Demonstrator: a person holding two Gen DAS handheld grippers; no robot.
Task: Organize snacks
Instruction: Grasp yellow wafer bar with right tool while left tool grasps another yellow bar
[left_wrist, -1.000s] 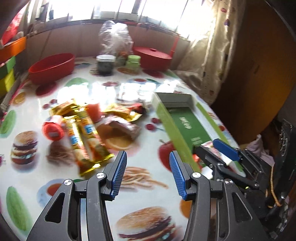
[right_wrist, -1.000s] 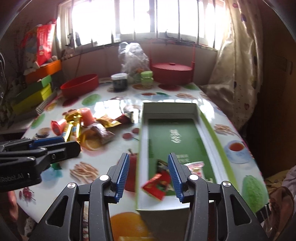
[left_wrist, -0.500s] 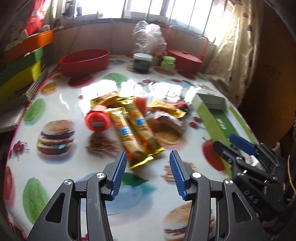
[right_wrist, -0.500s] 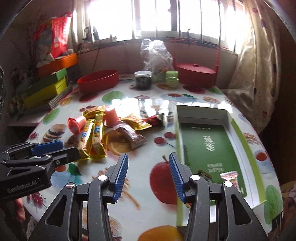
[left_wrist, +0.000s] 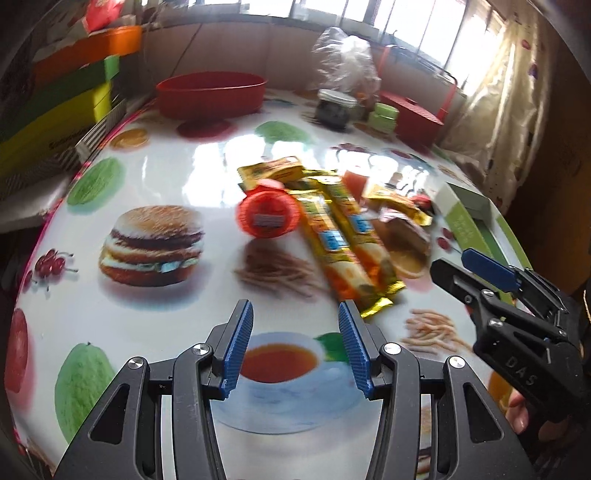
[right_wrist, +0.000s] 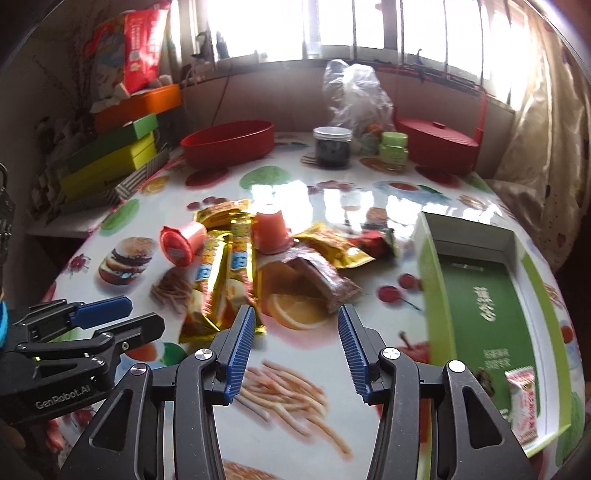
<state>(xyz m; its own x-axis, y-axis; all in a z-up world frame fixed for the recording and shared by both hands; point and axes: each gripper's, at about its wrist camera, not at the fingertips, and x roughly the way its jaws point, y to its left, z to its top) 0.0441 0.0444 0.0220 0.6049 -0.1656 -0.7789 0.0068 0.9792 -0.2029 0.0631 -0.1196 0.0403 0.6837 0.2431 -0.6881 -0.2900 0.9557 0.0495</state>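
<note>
A pile of snacks lies mid-table: two long gold bars, a red jelly cup on its side, an upright pink jelly cup, a brown packet and gold packets. A green-and-white box sits at the right with a small packet inside. My left gripper is open and empty, near the bars' near ends. My right gripper is open and empty, just short of the pile.
At the back stand a red bowl, a dark jar, green tubs, a plastic bag and a red lidded pot. Stacked coloured boxes sit at the left edge. The tablecloth carries printed food pictures.
Both grippers have swung left, away from the green box and toward the snack pile. Both stay open and empty.
</note>
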